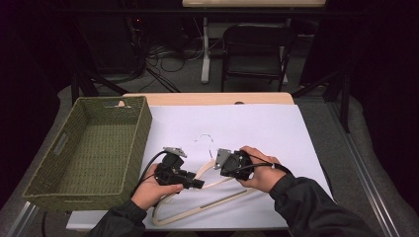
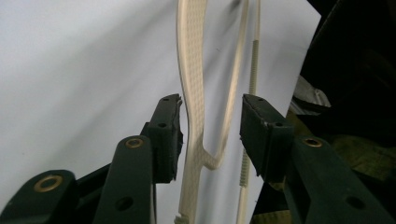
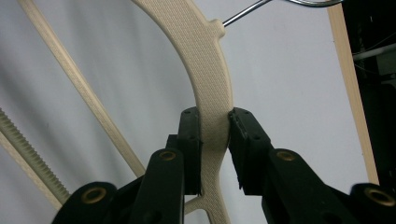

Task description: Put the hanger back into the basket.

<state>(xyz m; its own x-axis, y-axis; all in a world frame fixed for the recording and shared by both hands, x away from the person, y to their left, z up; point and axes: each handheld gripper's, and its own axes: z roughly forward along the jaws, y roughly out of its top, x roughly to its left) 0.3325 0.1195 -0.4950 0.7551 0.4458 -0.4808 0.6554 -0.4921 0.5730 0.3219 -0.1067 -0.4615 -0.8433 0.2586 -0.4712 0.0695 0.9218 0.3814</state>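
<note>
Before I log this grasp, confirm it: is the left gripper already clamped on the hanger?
No. In the left gripper view the left gripper straddles the hanger arm, with a clear gap at the right-hand pad.

Textured cream plastic hanger (image 3: 212, 70) — shiny metal hook (image 3: 247, 11)

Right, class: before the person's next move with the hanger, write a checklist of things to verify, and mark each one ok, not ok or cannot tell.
1. Right gripper clamped on the hanger arm: ok, both pads press it.
2. Left gripper closed on the hanger: not ok, its jaws stand apart with gaps either side.
3. Hanger arm lies between the left jaws: ok.
4. Metal hook free of snags: ok, it lies on the bare white sheet.
5. Basket has room: ok, nothing lies in it.
6. Hanger lifted off the table: cannot tell.
</note>
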